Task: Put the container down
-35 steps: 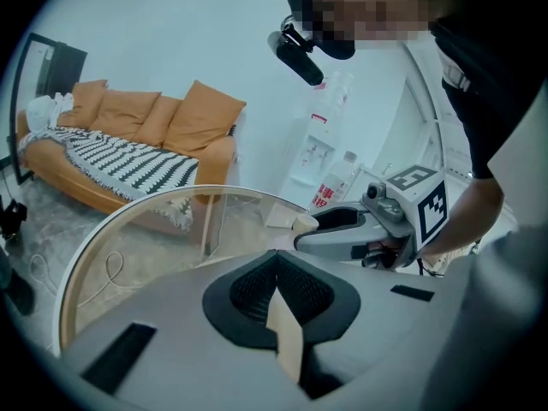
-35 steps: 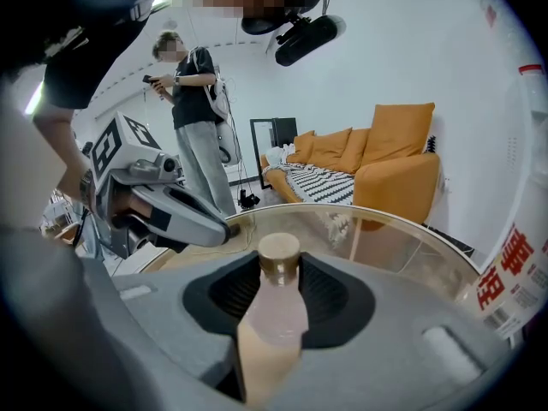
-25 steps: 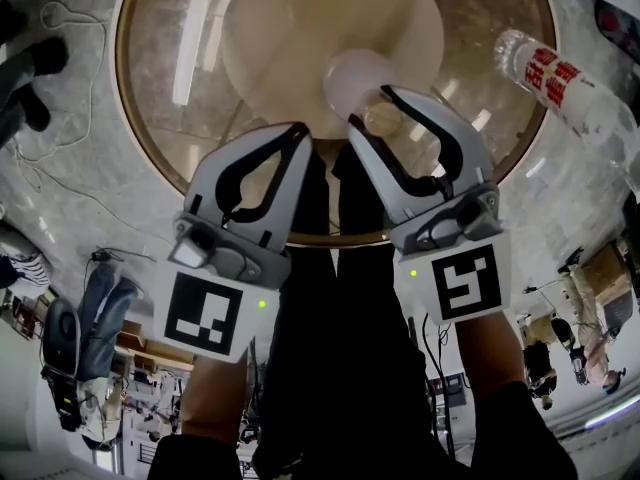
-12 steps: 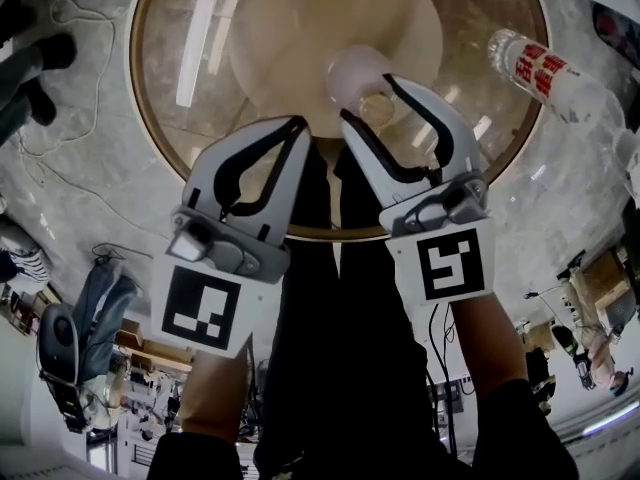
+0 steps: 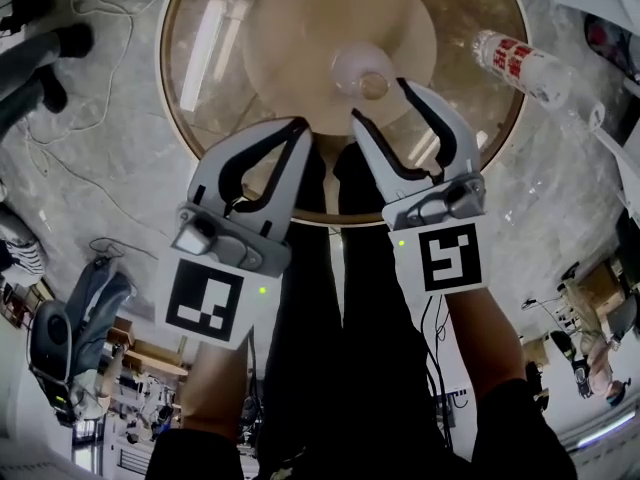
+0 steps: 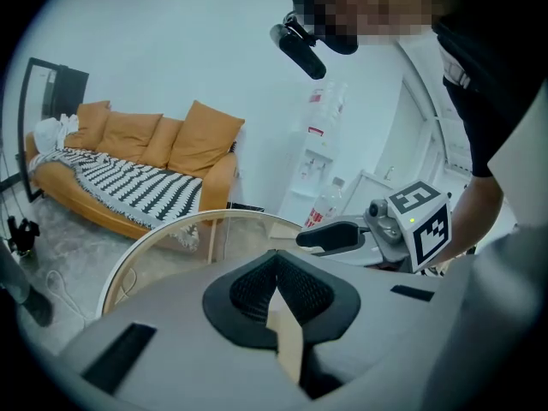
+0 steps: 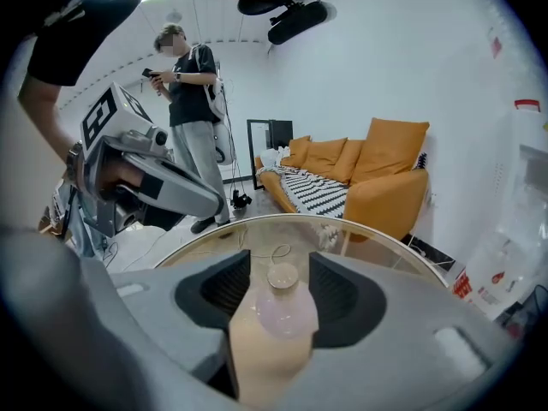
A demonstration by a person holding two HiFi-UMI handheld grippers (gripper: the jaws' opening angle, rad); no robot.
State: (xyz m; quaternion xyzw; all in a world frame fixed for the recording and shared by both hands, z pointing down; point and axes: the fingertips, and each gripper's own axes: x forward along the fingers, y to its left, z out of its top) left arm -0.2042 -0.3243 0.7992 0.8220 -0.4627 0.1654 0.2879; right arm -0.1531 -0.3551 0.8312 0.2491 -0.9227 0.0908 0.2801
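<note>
- bench (image 5: pixel 470 118): round glass top on a beige base. It looks smaller in the head view than a second ago, so both grippers have come up off it.
- right gripper (image 5: pixel 382 101): fingers wide apart and just been opening. A second ago they were around the container, now the tips are short of it and not touching. In the right gripper view the container only lines up in the gap between the fingers, standing below and beyond them; nothing is held.
- left gripper (image 5: pixel 300 126): fingers together at the tips with nothing between them. It sits beside the right one and took no part in the release.
- container (image 5: pixel 362 71): pale pink bottle with a beige cap, upright on the glass near the bench centre, over the base. It stands free, apart from both grippers.
- Meaning for the task: the container looks set down and let go, so the put-down reads as done. What's left, at a guess, is pulling the right gripper clear without clipping the cap.
- Risk: low. The bottle is upright and well in from the bench rim.
</note>
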